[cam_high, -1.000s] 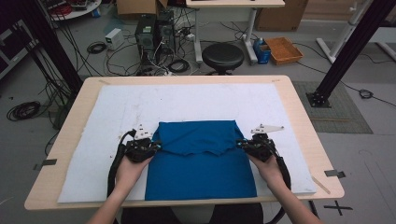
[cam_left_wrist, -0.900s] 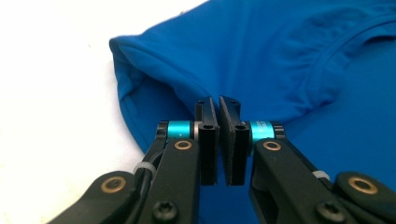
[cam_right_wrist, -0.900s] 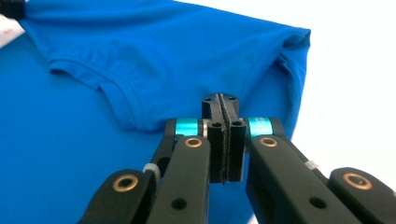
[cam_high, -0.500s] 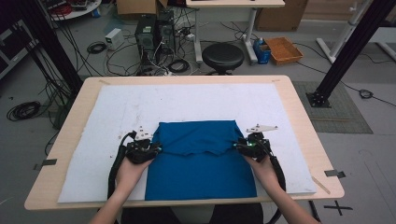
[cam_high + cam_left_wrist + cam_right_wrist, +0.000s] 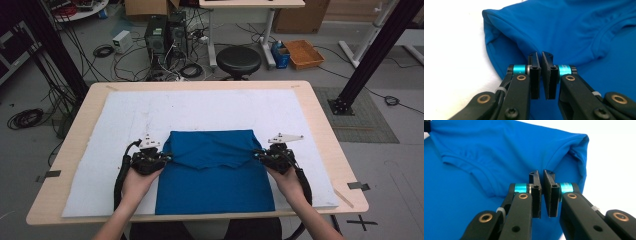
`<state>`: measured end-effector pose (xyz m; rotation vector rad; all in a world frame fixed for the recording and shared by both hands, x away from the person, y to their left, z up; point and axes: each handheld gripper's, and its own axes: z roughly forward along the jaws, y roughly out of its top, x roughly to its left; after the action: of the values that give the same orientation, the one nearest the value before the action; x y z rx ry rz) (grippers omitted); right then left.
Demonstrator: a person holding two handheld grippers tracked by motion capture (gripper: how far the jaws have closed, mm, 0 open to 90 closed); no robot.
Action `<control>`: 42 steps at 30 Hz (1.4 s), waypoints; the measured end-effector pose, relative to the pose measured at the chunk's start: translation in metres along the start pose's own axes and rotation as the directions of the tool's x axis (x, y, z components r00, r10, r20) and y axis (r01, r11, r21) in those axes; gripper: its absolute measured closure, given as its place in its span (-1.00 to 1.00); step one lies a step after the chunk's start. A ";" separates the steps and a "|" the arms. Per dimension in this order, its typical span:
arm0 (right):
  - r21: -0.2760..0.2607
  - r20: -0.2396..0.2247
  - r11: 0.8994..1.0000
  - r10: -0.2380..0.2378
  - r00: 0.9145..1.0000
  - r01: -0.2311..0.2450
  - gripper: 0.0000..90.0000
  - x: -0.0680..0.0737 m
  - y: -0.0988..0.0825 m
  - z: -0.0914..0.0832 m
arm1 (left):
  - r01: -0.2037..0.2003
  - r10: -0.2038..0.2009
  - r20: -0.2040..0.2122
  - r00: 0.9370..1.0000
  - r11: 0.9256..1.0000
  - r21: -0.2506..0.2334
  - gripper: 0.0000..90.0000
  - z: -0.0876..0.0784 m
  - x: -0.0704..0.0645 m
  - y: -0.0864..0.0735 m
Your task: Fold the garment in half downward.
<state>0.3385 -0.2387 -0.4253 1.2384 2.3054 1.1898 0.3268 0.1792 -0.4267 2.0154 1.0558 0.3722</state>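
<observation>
Both grippers are sitting at the folded blue shirt (image 5: 215,172) on the white mat (image 5: 120,125): left gripper (image 5: 167,158) at the shirt's nine o'clock edge, right gripper (image 5: 256,154) at its three o'clock edge. Each one's jaws are pressing nearly together over the doubled fabric, though whether cloth is pinched between them I cannot tell. A black stool (image 5: 238,61) is standing beyond the table (image 5: 320,120) at twelve o'clock

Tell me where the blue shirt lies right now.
In the high view, the blue shirt lies on the white mat at the table's near-centre edge, between the left gripper and right gripper.
</observation>
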 end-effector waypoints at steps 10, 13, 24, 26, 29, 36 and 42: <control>0.012 -0.039 0.999 -0.049 0.998 0.049 0.90 0.017 -0.009 -0.028 | -0.021 0.021 0.061 0.998 1.000 -0.006 0.89 -0.025 -0.017 -0.003; 0.004 -0.052 0.998 -0.065 0.997 0.065 0.90 0.022 -0.013 -0.039 | -0.029 0.030 0.077 0.997 0.999 -0.016 0.89 -0.036 -0.024 -0.005; 0.002 -0.072 0.996 -0.090 0.993 0.091 0.90 0.043 -0.036 -0.074 | -0.058 0.058 0.125 0.990 0.998 -0.007 0.89 -0.066 -0.050 -0.028; 0.006 -0.070 0.994 -0.107 0.992 0.107 0.90 0.048 -0.040 -0.078 | -0.058 0.057 0.135 0.989 0.998 0.005 0.89 -0.069 -0.053 -0.034; -0.001 -0.074 0.993 -0.119 0.990 0.120 0.90 0.053 -0.046 -0.083 | -0.056 0.054 0.142 0.988 0.998 0.013 0.89 -0.073 -0.057 -0.041; 0.022 -0.070 0.990 -0.141 0.988 0.143 0.90 0.063 -0.061 -0.088 | -0.053 0.047 0.151 0.987 0.998 0.035 0.89 -0.074 -0.063 -0.053; 0.032 -0.068 0.989 -0.144 0.987 0.147 0.90 0.066 -0.069 -0.088 | -0.069 0.060 0.162 0.985 0.996 0.052 0.89 -0.071 -0.066 -0.057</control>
<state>0.2096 -0.2547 -0.4135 1.0369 2.4287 1.1579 0.2140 0.1826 -0.4194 2.0964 0.9128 0.2104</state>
